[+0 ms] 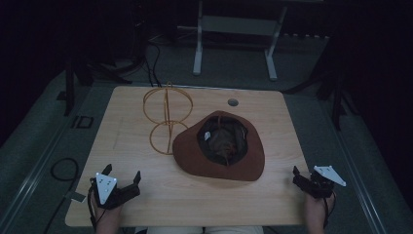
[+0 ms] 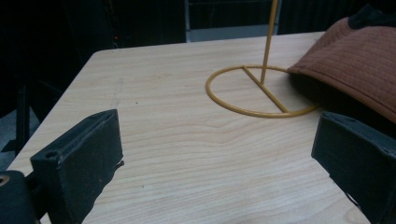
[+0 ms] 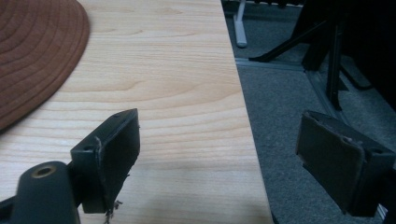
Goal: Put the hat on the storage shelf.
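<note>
High view: you are working at a pale wooden table [image 1: 146,195] that is sitting on grey carpet in a dim room, with a white-legged desk frame [image 1: 234,44] standing beyond the far edge. A brown hat [image 1: 192,151] is lying crown-down at mid-table, its hollow facing up and holding only a dark lining and a small label. Its brim is overlapping the base ring of a yellow wire stand [image 1: 165,117], which is rising just left of it. You are holding the left gripper [image 1: 122,176] at the near left corner and the right gripper [image 1: 298,175] at the near right edge, both well apart from the hat. Left gripper view: the jaws are standing wide apart with nothing between them, bare wood lying under them; the stand's ring and the hat's brim are showing ahead to the right. Right gripper view: the jaws are gaping wide and gripping nothing, straddling the table's edge, with carpet at right and the hat's brim at upper left.
</note>
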